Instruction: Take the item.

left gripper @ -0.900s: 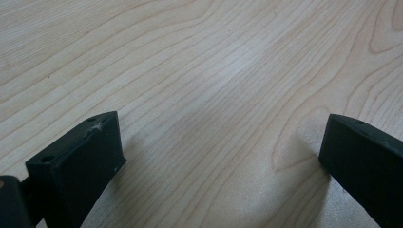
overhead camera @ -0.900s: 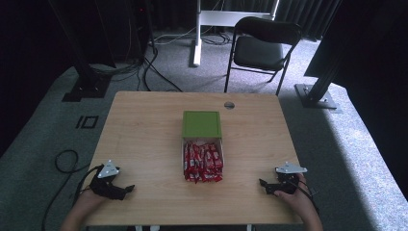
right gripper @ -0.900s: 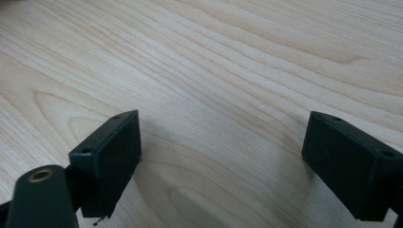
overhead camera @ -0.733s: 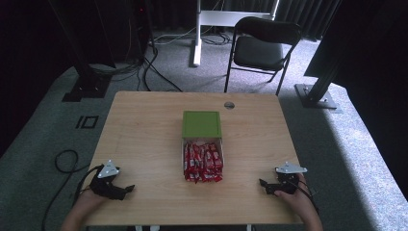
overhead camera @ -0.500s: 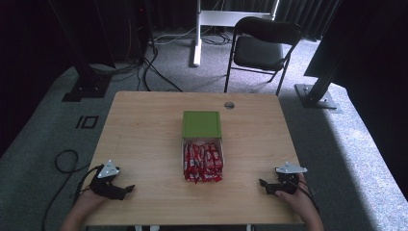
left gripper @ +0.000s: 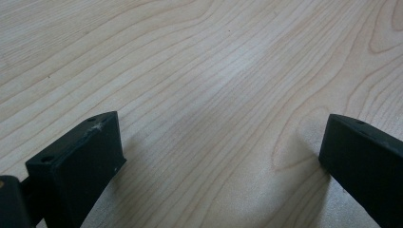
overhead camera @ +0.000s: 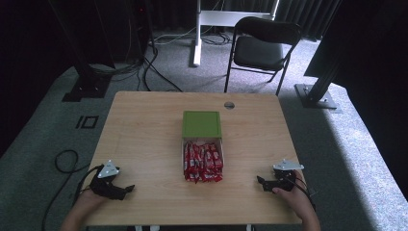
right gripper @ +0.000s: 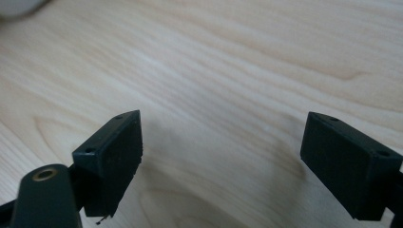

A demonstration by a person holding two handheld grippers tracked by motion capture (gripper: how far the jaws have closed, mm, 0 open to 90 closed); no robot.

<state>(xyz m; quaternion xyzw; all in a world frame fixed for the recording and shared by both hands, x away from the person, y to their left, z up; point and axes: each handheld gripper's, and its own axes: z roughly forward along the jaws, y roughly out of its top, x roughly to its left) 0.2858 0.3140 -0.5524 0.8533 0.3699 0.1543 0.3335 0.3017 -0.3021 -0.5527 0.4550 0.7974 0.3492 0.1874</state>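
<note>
Setting: dim room with grey carpet, a black folding chair (overhead camera: 260, 45) and cables beyond a pale wooden tabletop (overhead camera: 144, 139).
Left hand-held gripper (overhead camera: 126, 189): resting at the near left corner of the tabletop, jaws spread wide, bare wood grain between them in the left gripper view (left gripper: 218, 156).
Right hand-held gripper (overhead camera: 260, 182): resting at the near right corner, jaws wide apart and empty, plain wood between them in the right gripper view (right gripper: 221, 156).
Work in hand: a white tray (overhead camera: 183, 144) packed with red wrapped snack bars (overhead camera: 203, 161), with a green square box (overhead camera: 201, 124) touching its far end.
Position: the tray lies midway between the two hand-held grippers, ahead of both and well apart from each; the green box sits farther off.
Handling, as a judgement: the bars look light, with glossy film wrappers that are likely slippery and crinkle under pressure; the filling may crush.
Where to grip: across the narrow width of one top bar near its middle, with gentle squeeze.
Tray and box: probably thin card, light, apt to slide if nudged.
</note>
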